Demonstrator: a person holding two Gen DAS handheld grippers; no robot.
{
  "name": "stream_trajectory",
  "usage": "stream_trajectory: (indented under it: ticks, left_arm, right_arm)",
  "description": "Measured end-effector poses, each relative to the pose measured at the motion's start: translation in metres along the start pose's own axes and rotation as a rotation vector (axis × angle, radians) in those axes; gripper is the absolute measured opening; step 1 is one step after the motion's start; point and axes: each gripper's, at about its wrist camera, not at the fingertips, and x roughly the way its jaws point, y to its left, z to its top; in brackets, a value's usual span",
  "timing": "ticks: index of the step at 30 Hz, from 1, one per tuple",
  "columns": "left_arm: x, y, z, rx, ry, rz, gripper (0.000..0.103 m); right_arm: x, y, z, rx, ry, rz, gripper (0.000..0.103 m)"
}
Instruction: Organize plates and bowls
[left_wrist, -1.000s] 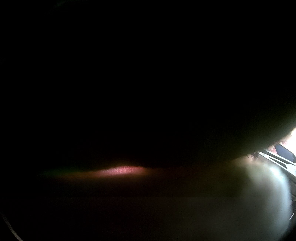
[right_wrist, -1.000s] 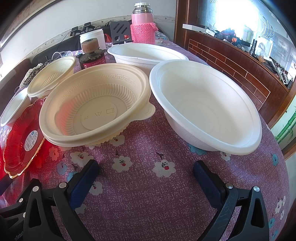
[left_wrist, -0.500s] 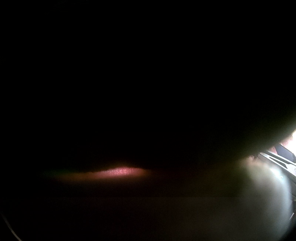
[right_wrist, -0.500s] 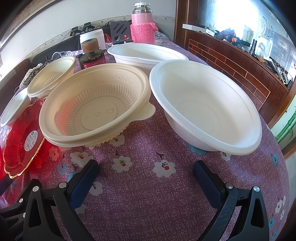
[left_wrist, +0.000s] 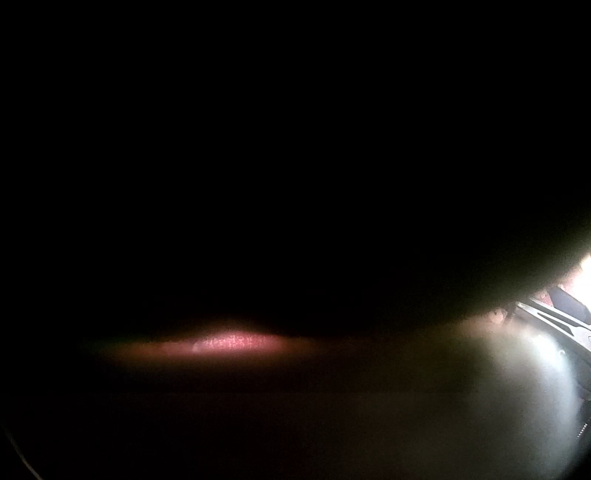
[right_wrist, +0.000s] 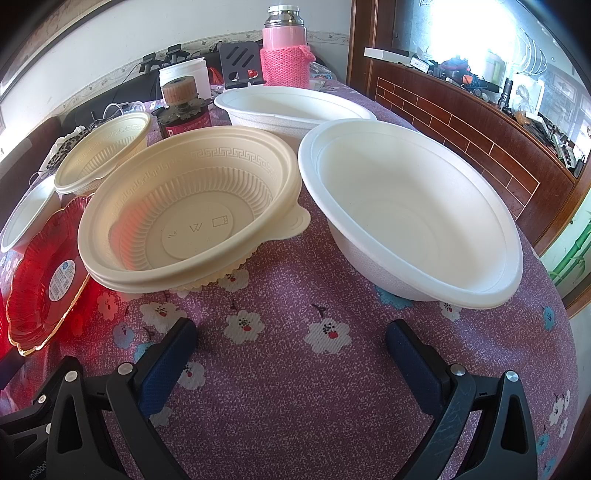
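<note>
In the right wrist view my right gripper is open and empty, low over the purple flowered tablecloth. Ahead at the left stands a stack of cream ribbed bowls. To the right is a large white bowl, with another white bowl behind it. A smaller cream bowl and a red plate lie at the left, with a white bowl's edge beside them. The left wrist view is almost black; something covers the lens and the left gripper's fingers do not show.
A pink thermos in a knitted sleeve, a white jar and a dark bottle with a round cap stand at the back. A wooden counter with clutter runs along the right. The table edge curves at the right.
</note>
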Motion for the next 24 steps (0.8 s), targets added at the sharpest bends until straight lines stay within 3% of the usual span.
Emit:
stream_trajectory:
  ticks: [24]
  left_arm:
    - [0.058, -0.001, 0.101, -0.001, 0.002, 0.001, 0.103]
  right_arm:
    - [0.000, 0.000, 0.000, 0.000, 0.000, 0.000, 0.102]
